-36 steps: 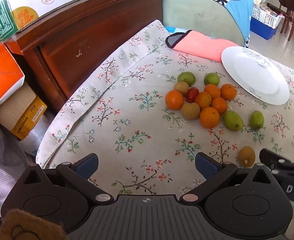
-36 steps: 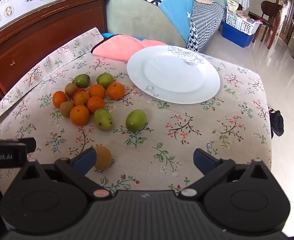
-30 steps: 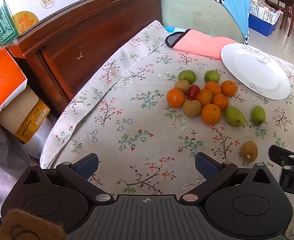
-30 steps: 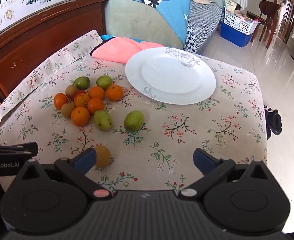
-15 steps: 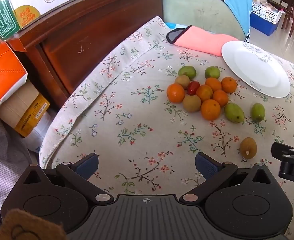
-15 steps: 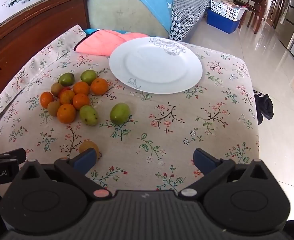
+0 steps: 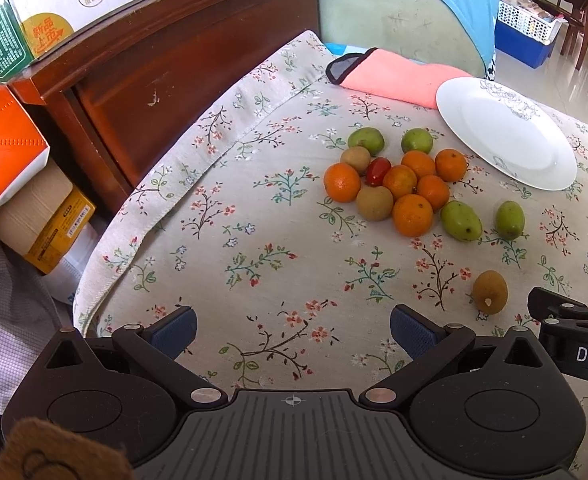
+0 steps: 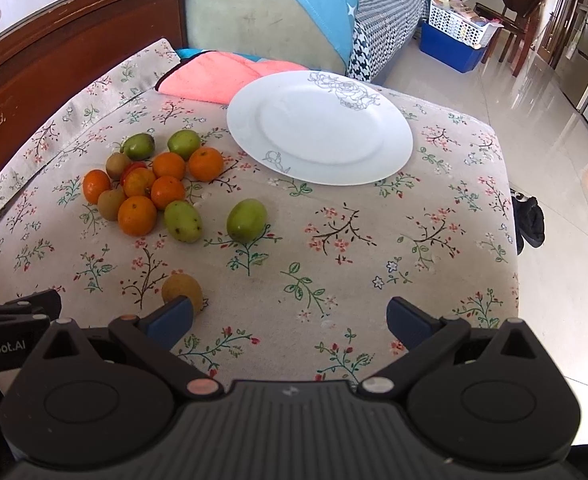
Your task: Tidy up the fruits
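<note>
A heap of several oranges, brown kiwis, green fruits and one small red fruit lies on the floral cloth. Two green fruits lie to its right. An empty white plate sits behind and to the right. A lone brown kiwi lies nearest me, partly behind my right gripper's left fingertip. My left gripper hangs open over bare cloth. My right gripper is open too, holding nothing.
A pink cloth lies behind the plate. A dark wooden headboard borders the far left, with boxes stacked beside it. The padded surface drops off to tiled floor on the right.
Both grippers drifted slightly, then eased back toward the fruit; the right view swung right and returned. Nothing was picked up and no fruit moved.
</note>
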